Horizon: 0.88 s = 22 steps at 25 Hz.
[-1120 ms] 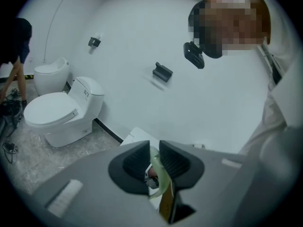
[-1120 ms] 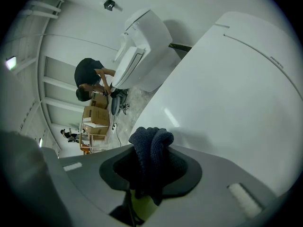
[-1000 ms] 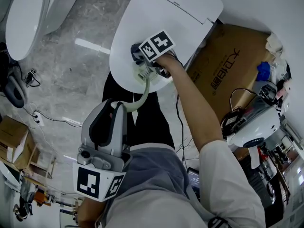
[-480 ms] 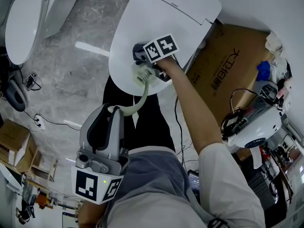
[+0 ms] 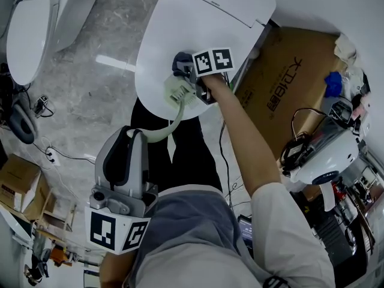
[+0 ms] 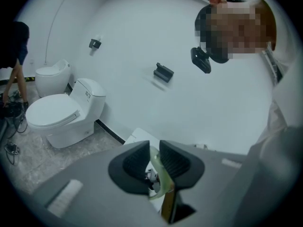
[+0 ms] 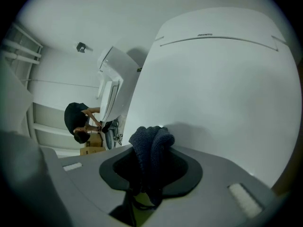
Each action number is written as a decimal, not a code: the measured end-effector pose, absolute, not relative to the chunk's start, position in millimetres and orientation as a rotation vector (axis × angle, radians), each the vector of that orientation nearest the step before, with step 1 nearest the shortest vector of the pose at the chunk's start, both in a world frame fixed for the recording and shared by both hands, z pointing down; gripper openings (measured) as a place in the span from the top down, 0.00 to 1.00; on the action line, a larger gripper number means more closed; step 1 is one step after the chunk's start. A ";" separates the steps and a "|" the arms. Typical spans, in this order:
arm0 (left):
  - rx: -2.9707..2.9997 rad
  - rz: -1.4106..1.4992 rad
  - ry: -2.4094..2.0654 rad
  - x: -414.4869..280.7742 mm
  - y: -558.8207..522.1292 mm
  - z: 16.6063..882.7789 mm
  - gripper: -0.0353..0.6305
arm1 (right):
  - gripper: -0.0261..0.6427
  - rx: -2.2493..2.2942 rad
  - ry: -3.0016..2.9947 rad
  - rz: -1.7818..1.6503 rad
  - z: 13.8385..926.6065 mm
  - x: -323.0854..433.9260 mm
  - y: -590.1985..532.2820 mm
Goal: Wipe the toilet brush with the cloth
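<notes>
Two grippers loaded | left gripper (image 5: 138,135) clamped on pale green handle of toilet brush (image 5: 178,109) | brush head over closed toilet lid (image 5: 204,29) | right gripper (image 5: 187,75) pinching dark cloth (image 7: 150,148), just beside brush head

The grey left tool (image 5: 137,134) bears a black-and-white marker cube (image 5: 115,233); short white sleeve (image 5: 288,221).

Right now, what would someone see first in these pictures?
A big white closed toilet lid fills the top of the head view. Over it, the right gripper holds a dark blue knitted cloth beside the head of a pale green plastic toilet brush. The left gripper, lower down, clamps the brush's curved handle.
</notes>
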<state>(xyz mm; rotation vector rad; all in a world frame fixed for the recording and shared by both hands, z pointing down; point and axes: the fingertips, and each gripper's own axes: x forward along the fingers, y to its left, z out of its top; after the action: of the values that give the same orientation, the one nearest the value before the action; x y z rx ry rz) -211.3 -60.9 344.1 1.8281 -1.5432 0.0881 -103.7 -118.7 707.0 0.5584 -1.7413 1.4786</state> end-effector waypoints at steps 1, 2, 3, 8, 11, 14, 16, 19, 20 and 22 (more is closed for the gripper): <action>1.828 0.090 -1.546 -211.3 -61.0 344.1 0.95 | 0.78 0.576 -1.739 1.492 707.5 -100.4 -118.7; 1.828 0.092 -1.549 -210.9 -61.3 344.2 0.95 | 0.78 0.592 -1.736 1.506 708.2 -97.0 -118.7; 1.830 0.095 -1.551 -210.5 -61.5 344.2 0.95 | 0.78 0.607 -1.734 1.518 708.8 -93.6 -118.6; 1.835 0.110 -1.568 -209.0 -62.5 343.7 0.95 | 0.78 0.659 -1.739 1.548 709.1 -80.5 -117.3; 1.838 0.114 -1.570 -207.8 -63.0 343.3 0.95 | 0.78 0.676 -1.737 1.549 709.6 -72.7 -115.7; 1.839 0.118 -1.574 -207.1 -62.8 343.5 0.95 | 0.79 0.678 -1.733 1.535 711.1 -64.1 -111.8; 1.840 0.120 -1.577 -206.7 -63.4 343.5 0.95 | 0.79 0.680 -1.732 1.529 712.2 -59.5 -109.3; 1.842 0.124 -1.582 -205.8 -63.8 343.2 0.95 | 0.79 0.693 -1.729 1.541 712.8 -54.9 -106.2; 1.842 0.125 -1.583 -205.4 -63.8 343.1 0.95 | 0.79 0.698 -1.729 1.545 712.9 -53.6 -105.2; 1.840 0.126 -1.586 -204.9 -64.2 343.1 0.95 | 0.79 0.706 -1.731 1.550 713.1 -51.2 -103.7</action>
<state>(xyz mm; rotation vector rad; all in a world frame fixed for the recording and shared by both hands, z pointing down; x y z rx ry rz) -204.9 -64.2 343.1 1.8396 -1.5865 0.1259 -51.2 -103.7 713.1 0.7057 -1.7306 1.5499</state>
